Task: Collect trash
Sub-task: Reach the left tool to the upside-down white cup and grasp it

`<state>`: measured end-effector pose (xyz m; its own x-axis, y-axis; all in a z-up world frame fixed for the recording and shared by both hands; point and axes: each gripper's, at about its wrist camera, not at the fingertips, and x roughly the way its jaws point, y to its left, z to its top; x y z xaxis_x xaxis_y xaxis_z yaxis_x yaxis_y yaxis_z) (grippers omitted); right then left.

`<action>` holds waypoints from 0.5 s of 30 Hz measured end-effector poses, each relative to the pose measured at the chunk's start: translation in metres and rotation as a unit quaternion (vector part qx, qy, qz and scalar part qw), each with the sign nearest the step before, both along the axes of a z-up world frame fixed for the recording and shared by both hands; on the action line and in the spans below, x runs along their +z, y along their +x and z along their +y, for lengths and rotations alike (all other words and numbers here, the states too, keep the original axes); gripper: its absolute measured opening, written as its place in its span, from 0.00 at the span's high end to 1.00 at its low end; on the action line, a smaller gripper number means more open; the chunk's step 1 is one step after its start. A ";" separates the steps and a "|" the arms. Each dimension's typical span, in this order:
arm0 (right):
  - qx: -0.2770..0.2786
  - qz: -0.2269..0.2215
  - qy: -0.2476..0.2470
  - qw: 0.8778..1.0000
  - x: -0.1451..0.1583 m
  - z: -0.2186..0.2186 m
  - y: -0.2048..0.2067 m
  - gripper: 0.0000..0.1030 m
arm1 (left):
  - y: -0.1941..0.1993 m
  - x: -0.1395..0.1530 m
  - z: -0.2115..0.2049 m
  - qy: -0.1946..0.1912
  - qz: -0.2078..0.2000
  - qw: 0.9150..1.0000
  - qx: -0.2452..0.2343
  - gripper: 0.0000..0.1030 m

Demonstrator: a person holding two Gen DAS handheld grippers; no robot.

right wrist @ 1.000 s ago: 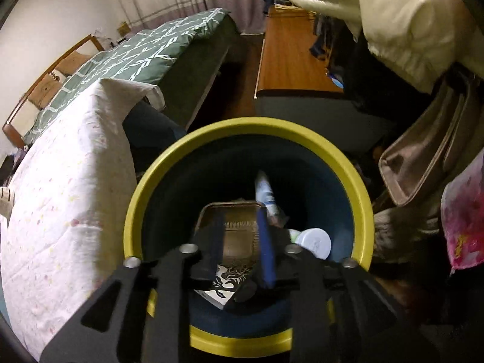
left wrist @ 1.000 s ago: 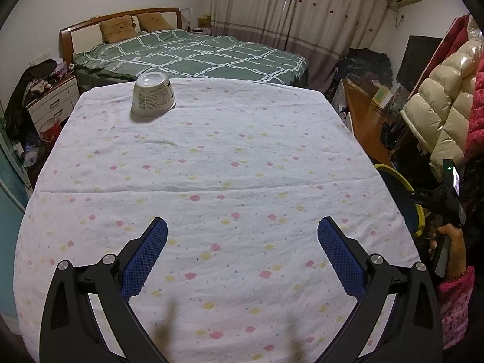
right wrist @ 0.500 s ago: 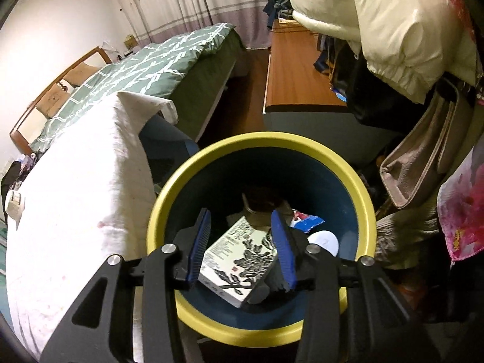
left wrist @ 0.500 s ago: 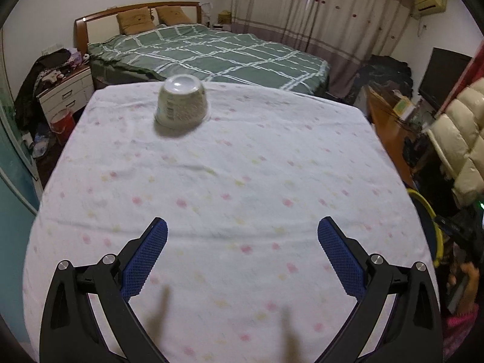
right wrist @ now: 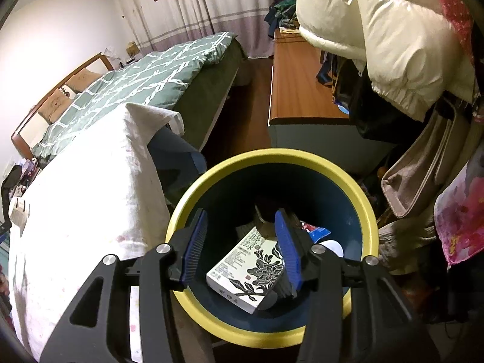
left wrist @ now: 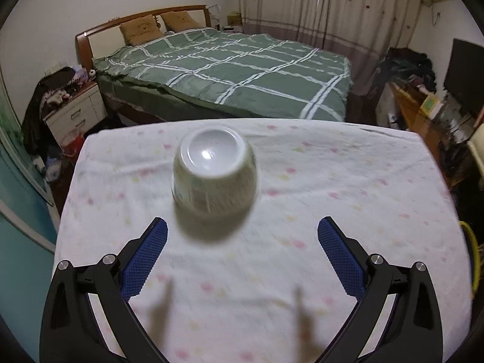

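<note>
an upturned cup stands on the bench toward its far edge, left of centre. the bed lies beyond that edge. a bin sits off the bench's right edge; a box lies inside it.

Left wrist over table, right wrist above bin, both showing bed

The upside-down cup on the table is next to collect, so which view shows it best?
Left wrist view: the upside-down cup stands centred and close, though blurred. The right wrist view shows it only small at the left edge.
</note>
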<state>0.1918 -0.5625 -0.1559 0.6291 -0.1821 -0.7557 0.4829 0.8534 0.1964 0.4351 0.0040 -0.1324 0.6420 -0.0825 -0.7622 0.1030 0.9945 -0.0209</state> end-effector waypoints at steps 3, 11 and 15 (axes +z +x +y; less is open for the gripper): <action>-0.006 -0.001 -0.001 1.000 0.000 -0.002 0.003 0.53 | 0.024 -0.007 0.005 0.003 0.004 1.000 0.003 0.05; -0.014 0.010 0.000 1.000 -0.008 -0.003 0.013 0.49 | 0.066 -0.015 0.010 -0.002 0.011 1.000 0.011 0.11; -0.013 0.016 0.003 1.000 -0.012 -0.001 0.020 0.49 | 0.084 -0.023 0.016 -0.004 0.021 1.000 0.018 0.18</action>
